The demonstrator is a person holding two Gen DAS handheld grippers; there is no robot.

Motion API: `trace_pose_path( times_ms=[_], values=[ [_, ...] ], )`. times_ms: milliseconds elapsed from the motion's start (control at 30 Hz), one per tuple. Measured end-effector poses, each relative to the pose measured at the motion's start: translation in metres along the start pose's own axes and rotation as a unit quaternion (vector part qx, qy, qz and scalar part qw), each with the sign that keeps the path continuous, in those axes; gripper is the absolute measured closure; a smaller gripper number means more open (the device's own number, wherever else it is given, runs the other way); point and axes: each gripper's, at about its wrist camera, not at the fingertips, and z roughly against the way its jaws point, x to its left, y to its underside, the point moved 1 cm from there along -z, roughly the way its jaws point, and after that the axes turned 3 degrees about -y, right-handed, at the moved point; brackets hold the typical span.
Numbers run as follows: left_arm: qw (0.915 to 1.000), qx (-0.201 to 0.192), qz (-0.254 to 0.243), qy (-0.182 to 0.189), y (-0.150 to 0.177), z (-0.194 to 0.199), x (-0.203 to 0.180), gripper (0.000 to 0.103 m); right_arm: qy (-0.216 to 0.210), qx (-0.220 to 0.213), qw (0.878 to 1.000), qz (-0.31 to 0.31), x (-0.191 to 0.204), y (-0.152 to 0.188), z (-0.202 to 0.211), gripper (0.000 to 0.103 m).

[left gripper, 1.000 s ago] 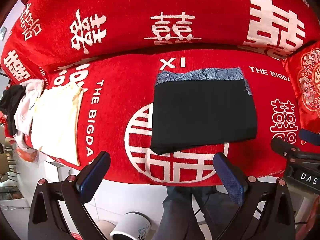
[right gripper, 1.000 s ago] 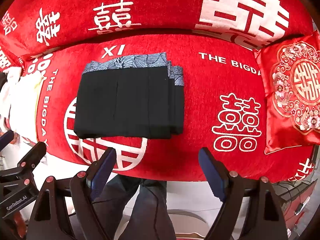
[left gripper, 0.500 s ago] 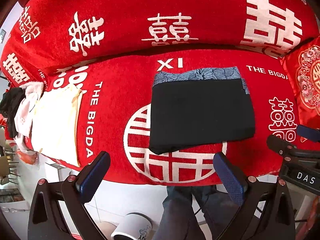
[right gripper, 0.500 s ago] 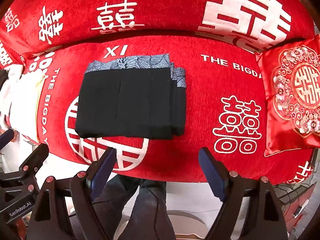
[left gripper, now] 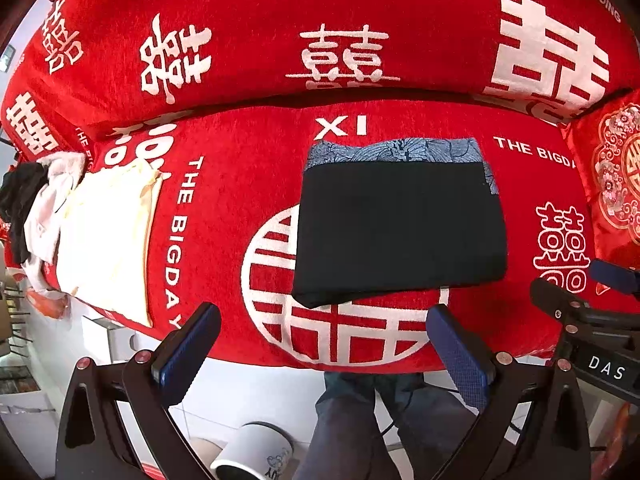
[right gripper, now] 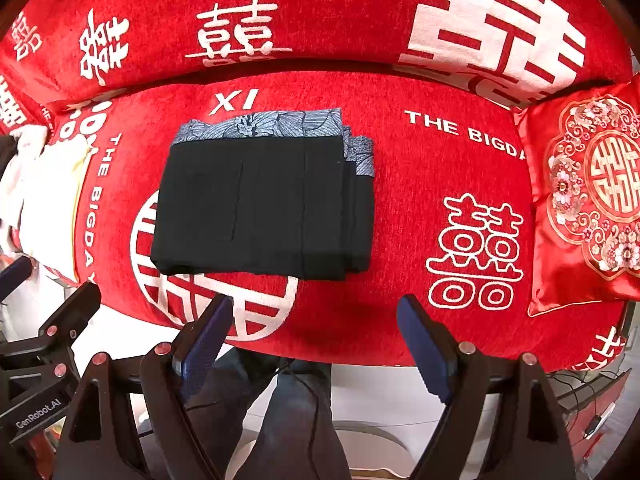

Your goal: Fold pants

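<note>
The pants (right gripper: 260,204) are seen already folded into a flat, dark rectangle of several layers, with a blue-grey patterned band along the far edge and stepped layer ends showing at the right side. The bundle lies on the red sofa seat (right gripper: 400,208), over a large white round emblem, roughly at the middle of the seat.

The cloth is judged to be soft and light, limp enough that the stack would sag and slide open if lifted by one edge only. A hold is best taken on the near folded edge or at both short sides at once, with all layers pinched together; the stepped right side is judged the likeliest place for a layer to be missed.

The left tongs (left gripper: 320,344) and the right tongs (right gripper: 316,340) are both held wide apart and empty, above the near edge of the seat, clear of the pants.

Further out, a pale cream folded garment (left gripper: 108,240) lies at the left end of the seat beside a heap of white and dark clothes (left gripper: 28,208), and an embroidered red cushion (right gripper: 588,200) rests at the right end.
</note>
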Motion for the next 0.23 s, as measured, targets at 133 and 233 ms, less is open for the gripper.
trace_pose_path(
  times_ms=[133, 233],
  values=[
    [0.9999, -0.009, -0.006, 0.005, 0.0005, 0.0029, -0.0027, 0.0, 0.0, 0.0, 1.0, 0.0, 0.0, -0.0003, -0.0001, 0.016],
    [0.9998, -0.01, -0.014, 0.006, 0.0007, 0.004, -0.0065, 0.0, -0.001, 0.002, 1.0, -0.001, -0.0012, -0.001, -0.001, 0.016]
  ],
)
